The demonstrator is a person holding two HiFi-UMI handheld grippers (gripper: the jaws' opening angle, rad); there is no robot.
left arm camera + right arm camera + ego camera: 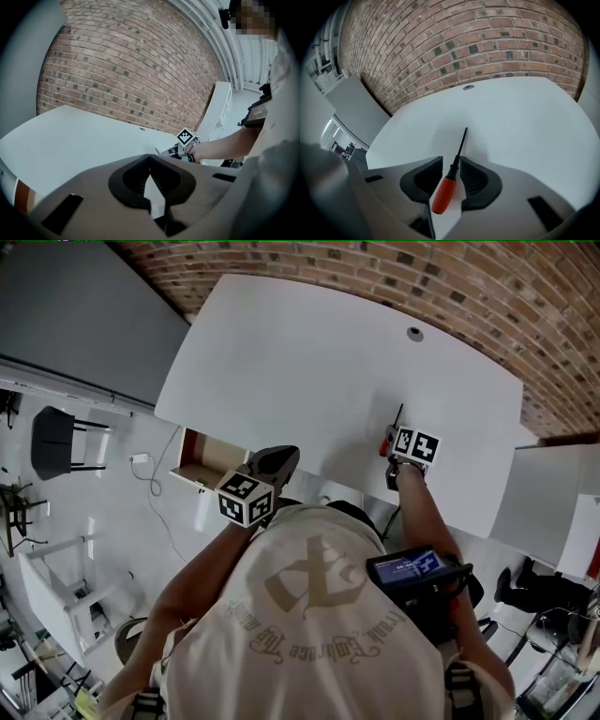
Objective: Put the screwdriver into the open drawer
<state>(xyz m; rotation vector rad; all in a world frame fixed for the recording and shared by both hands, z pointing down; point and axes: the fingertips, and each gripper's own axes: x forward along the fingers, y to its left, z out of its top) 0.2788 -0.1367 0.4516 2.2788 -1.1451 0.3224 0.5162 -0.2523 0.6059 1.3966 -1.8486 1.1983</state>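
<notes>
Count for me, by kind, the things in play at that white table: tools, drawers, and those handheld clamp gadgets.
Orange-handled, black-shafted screwdriver: 1
Light-brown wooden open drawer: 1
Grey handheld two-jaw grippers: 2, the left gripper and the right gripper
Total: 4

The left gripper (278, 460), held close in, points slightly downward with its jaws closed. The right gripper (451, 163), farther out, tips steeply down, jaws wide apart.
</notes>
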